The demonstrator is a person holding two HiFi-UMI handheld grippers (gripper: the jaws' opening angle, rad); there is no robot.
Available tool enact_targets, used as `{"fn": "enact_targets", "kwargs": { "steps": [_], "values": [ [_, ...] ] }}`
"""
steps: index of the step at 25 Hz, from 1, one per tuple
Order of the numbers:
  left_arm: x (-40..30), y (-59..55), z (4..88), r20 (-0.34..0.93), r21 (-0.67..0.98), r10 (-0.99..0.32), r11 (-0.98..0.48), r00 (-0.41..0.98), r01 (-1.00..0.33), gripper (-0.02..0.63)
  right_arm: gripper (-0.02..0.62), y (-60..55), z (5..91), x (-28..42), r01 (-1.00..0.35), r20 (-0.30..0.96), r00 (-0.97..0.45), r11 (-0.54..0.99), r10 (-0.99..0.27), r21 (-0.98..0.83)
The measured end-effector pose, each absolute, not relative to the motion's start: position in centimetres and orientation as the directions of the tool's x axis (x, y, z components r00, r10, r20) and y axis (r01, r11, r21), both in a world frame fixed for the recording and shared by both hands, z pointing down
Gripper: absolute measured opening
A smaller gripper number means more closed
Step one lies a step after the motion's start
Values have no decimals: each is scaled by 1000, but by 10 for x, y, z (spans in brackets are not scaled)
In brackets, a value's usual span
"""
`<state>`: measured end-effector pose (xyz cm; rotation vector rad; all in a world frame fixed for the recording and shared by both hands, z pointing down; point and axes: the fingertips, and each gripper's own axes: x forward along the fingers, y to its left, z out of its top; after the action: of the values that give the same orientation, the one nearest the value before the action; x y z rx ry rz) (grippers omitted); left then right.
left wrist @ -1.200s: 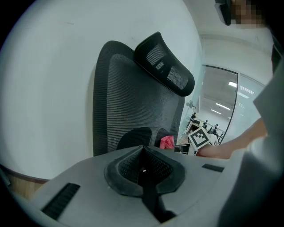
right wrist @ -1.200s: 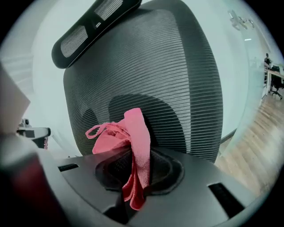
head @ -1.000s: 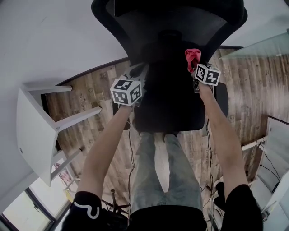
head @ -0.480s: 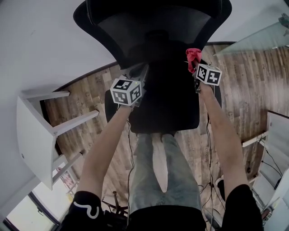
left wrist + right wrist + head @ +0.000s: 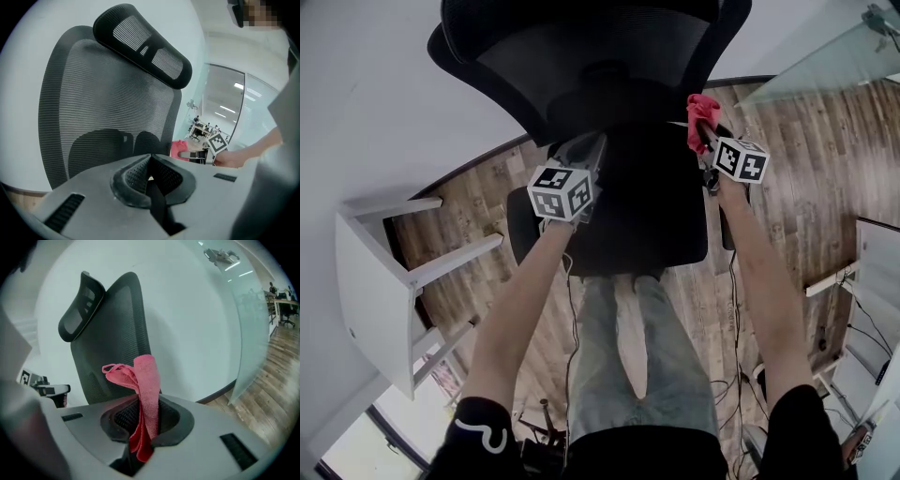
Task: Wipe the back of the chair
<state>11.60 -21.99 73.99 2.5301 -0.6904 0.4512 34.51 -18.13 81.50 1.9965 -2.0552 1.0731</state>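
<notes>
A black mesh office chair stands before me, its back [image 5: 581, 56] facing the white wall and its seat [image 5: 647, 216] toward me. In the left gripper view the chair back [image 5: 103, 108] and headrest [image 5: 145, 47] fill the frame. My left gripper [image 5: 589, 145] is held at the seat's left side, close to the backrest; its jaws [image 5: 150, 159] are shut with nothing between them. At the chair's right edge, my right gripper [image 5: 703, 131] is shut on a pink cloth [image 5: 702, 110]. The cloth [image 5: 143, 380] sticks up out of the jaws, a little short of the chair back [image 5: 119, 333].
A white table [image 5: 375, 281] stands at the left on the wood floor [image 5: 825, 178]. A glass partition [image 5: 825, 56] runs along the right, also seen from the right gripper [image 5: 255, 324]. Cables [image 5: 736, 375] lie on the floor beside my legs [image 5: 628, 347].
In the head view the chair has slid up and left, showing more of the seat. Both grippers keep their places beside it, the right one slightly higher with the cloth.
</notes>
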Motion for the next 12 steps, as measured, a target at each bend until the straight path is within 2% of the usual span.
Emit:
{"fn": "enact_targets", "kwargs": {
  "steps": [5, 12],
  "values": [
    [116, -192, 739, 431, 375, -378, -751, 819, -544, 23, 74, -166, 794, 321, -903, 457, -225, 8, -861, -429],
    [93, -140, 719, 487, 359, -366, -744, 793, -564, 23, 71, -122, 754, 300, -850, 400, -262, 13, -878, -527]
  ]
}}
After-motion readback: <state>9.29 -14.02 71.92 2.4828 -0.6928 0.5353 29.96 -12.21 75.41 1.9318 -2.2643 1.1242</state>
